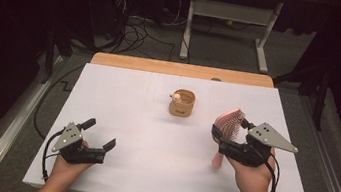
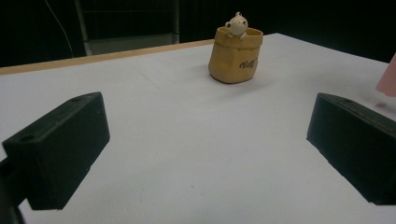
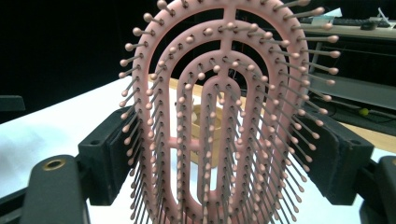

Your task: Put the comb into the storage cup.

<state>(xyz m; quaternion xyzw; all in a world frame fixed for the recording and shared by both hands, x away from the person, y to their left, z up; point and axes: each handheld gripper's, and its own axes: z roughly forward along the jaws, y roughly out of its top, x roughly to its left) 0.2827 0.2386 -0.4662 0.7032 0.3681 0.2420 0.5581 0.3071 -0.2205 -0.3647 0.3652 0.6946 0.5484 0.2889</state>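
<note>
Gripping hand: the right gripper (image 1: 226, 134) held a pink hairbrush (image 1: 231, 122) over the right part of the white table (image 1: 152, 139).
Right jaws: pressed against the two long edges of the brush head (image 3: 224, 116), bristles toward the riding camera.
Brush position: head tilted up and away from the person; handle (image 1: 218, 159) pointing down toward the tabletop, whether touching it could not be told.
Left gripper (image 1: 100, 140): resting low at the near left of the table, well apart from the brush.
Left jaws: spread wide, bare table between them.
Cup (image 1: 182, 102): tan, with a small animal figure (image 2: 236, 25) on its rim; upright near the table's middle, beyond both grippers.
</note>
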